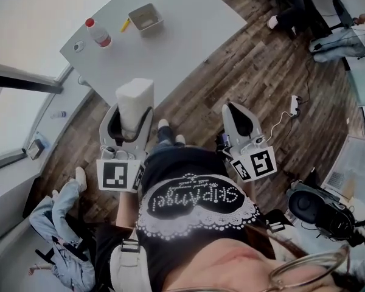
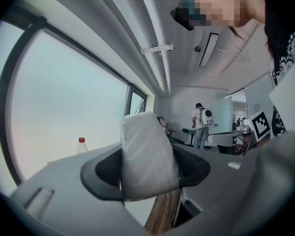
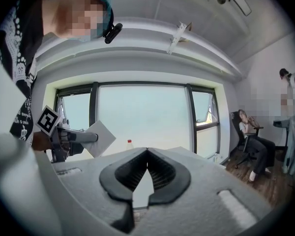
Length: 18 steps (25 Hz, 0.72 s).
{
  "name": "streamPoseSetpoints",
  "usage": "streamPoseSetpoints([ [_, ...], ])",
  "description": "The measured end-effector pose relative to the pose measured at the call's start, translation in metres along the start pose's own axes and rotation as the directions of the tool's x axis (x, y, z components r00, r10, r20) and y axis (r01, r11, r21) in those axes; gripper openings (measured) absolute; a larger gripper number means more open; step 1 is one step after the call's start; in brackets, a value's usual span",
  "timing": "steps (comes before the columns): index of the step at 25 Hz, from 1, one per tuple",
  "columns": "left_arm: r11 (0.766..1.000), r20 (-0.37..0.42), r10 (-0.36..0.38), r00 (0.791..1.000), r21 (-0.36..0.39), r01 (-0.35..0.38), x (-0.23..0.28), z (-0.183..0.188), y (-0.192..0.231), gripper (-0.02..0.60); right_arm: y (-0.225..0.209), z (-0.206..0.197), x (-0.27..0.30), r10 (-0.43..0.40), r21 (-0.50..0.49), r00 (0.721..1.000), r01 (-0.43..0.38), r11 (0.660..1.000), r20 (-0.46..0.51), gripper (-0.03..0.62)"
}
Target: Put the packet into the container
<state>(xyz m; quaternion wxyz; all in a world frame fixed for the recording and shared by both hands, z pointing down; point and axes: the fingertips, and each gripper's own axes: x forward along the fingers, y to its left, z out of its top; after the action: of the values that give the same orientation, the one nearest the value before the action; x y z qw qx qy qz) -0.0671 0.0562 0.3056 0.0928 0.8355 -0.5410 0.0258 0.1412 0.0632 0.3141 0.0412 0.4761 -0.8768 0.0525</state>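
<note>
1. the left tongs [image 2: 146, 173] have grey, matt plastic arms lined with black curved pads. the pads stand wide apart and press on both sides of a white, soft, pillow-shaped plastic packet [image 2: 145, 151].
2. the packet's wrap is smooth and faintly creased, with rounded corners. it stands upright between the pads, and its top rises well above them.
3. the right tongs [image 3: 147, 154] are of the same grey plastic, with ribbed black pads. their tips meet at the front, leaving a narrow slit behind them, and nothing is between them.
4. in the head view each pair of tongs carries a white marker cube [image 1: 118, 175] printed with black squares, close to the person's dark, bead-trimmed top.
5. there the packet [image 1: 135, 102] in the left tongs [image 1: 132, 117] sits over the near edge of a pale grey, smooth-topped desk [image 1: 182, 47]. the right tongs [image 1: 236, 109] are over a brown wood-plank floor [image 1: 261, 72].
6. a small, square, open-topped grey container [image 1: 153, 29] stands on the far part of the desk, well apart from the packet.
7. near the container's left lie a small yellow stick-like thing [image 1: 125, 25] and a clear plastic bottle with a red cap [image 1: 98, 33].
</note>
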Motion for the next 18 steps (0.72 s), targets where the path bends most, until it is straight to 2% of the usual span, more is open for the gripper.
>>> streamPoseSetpoints([
  [11, 1.0, 0.0, 0.006, 1.0, 0.007, -0.006, 0.008, 0.002, 0.037, 0.284, 0.012, 0.002, 0.035, 0.003, -0.001, 1.0, -0.003, 1.0, 0.006, 0.002],
  [18, 1.0, 0.015, -0.004, 1.0, 0.007, 0.004, 0.012, 0.009, 0.04, 0.284, 0.009, 0.003, 0.045, 0.0, -0.005, 1.0, 0.0, 1.0, 0.002, 0.002],
])
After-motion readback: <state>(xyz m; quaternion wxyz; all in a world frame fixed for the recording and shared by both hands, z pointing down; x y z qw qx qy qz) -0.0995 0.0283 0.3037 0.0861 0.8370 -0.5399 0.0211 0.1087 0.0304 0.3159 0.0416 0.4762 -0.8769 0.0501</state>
